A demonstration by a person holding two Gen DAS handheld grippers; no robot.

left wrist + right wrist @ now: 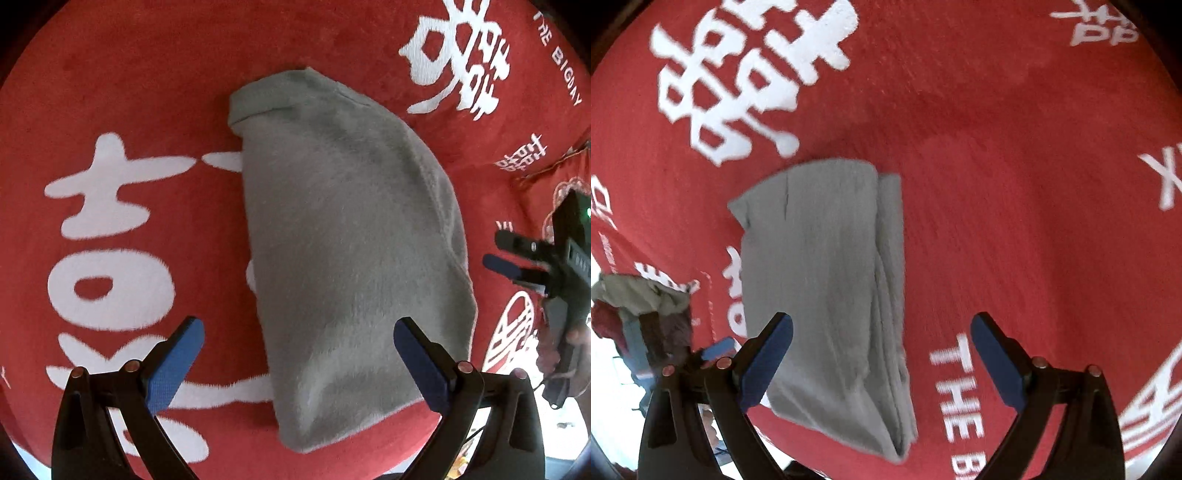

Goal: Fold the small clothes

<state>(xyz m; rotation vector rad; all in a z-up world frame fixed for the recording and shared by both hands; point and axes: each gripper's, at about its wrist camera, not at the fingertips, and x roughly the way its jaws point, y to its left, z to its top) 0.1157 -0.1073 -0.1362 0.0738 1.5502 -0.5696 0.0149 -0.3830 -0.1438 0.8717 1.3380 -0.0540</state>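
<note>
2 tongs hang above a red cloth printed with white characters, and 1 folded grey garment lies flat on it. In the left wrist view the left tongs stand wide apart, empty, their blue pads either side of the garment's near end; the left pad is over bare cloth, the right pad over the grey fabric's edge, and whether either touches cannot be told. The garment runs lengthwise away from the camera, with a hemmed fold at its far end and a rounded near end close to the cloth's edge. At the right margin of this view the right tongs appear side-on, held by a hand, just beside the garment's right edge. In the right wrist view the right tongs are likewise spread and empty; the garment lies between and ahead of them, nearer the left pad, its stacked layers showing along the right side. A heap of other clothes sits blurred at the left margin, beyond the cloth.
</note>
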